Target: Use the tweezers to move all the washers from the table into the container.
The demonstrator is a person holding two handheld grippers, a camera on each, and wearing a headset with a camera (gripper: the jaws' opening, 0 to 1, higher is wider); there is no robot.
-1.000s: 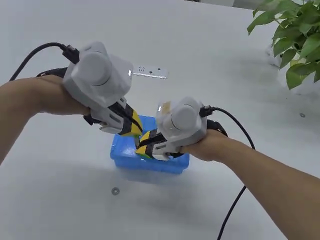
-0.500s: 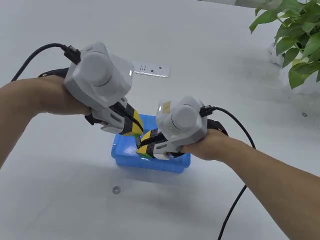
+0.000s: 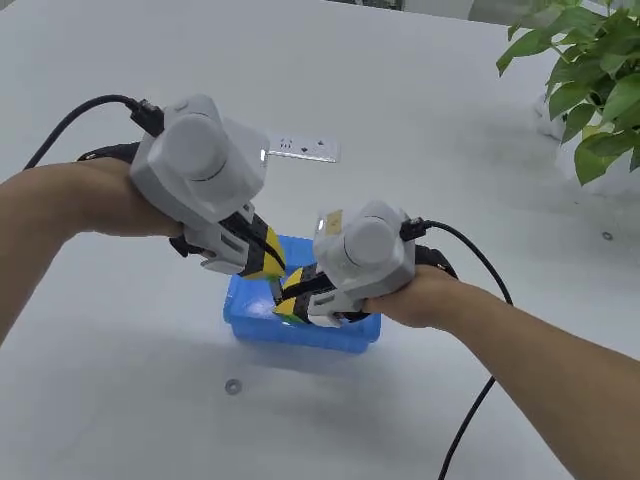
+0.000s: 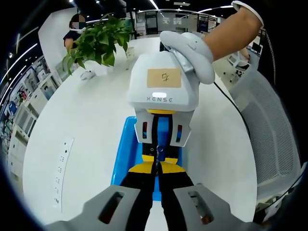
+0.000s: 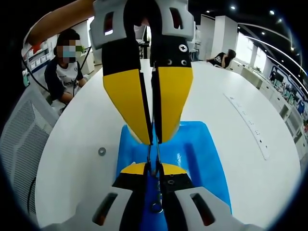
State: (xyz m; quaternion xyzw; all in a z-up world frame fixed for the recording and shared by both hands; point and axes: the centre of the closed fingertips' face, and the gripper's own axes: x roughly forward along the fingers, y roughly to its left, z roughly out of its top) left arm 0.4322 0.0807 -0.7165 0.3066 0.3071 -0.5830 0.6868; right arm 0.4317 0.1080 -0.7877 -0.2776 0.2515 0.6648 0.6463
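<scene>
Little had shifted: left gripper [image 3: 272, 270] and right gripper [image 3: 290, 303] stayed tip to tip over the container [image 3: 250, 320], both clamped on the tweezers [image 5: 155, 154]; one washer [image 3: 233, 386] lay toward the table's [image 3: 120, 400] near edge.

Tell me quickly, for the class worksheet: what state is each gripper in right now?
The left gripper is shut on the tweezers.
The right gripper is shut on the same tweezers, it seems.
</scene>
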